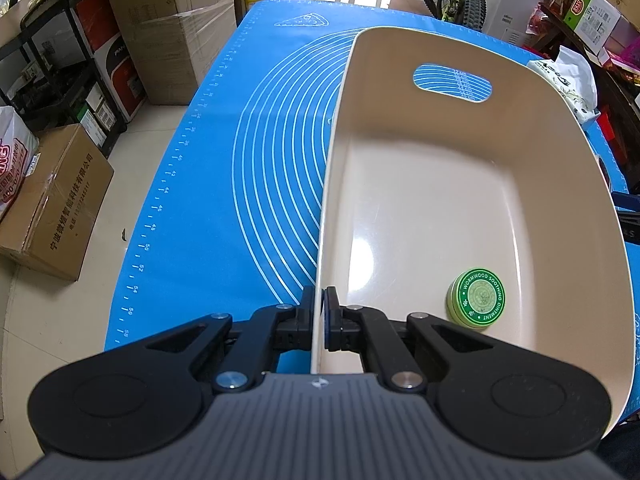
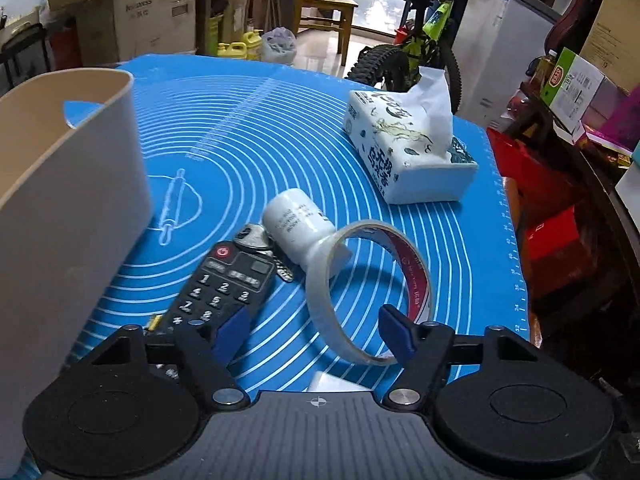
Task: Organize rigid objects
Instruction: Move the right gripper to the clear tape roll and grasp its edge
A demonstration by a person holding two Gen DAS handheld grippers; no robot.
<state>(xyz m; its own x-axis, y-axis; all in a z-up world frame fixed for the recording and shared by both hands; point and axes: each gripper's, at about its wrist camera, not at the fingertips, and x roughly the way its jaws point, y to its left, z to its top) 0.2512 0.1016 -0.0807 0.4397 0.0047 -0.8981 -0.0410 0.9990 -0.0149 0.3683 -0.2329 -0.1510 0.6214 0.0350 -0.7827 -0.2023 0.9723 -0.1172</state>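
Observation:
My left gripper (image 1: pixel 320 304) is shut on the near left rim of a cream plastic basket (image 1: pixel 420 92), which rests on the blue mat (image 1: pixel 248 184). A green round ointment tin (image 1: pixel 478 298) lies inside it at the near right. In the right wrist view the basket's outer wall (image 2: pixel 80 184) stands at the left. My right gripper (image 2: pixel 314 324) is open around a roll of clear tape (image 2: pixel 368 288) that stands on edge between its fingers. A black remote (image 2: pixel 218 288), keys (image 2: pixel 256 240) and a white bottle (image 2: pixel 298 228) on its side lie just beyond.
A tissue pack (image 2: pixel 404 144) sits on the mat at the far right. A small brass piece (image 2: pixel 153 322) lies by the remote. Cardboard boxes (image 1: pixel 52 208) stand on the floor to the left, and a bicycle (image 2: pixel 420 40) and shelves stand beyond the table.

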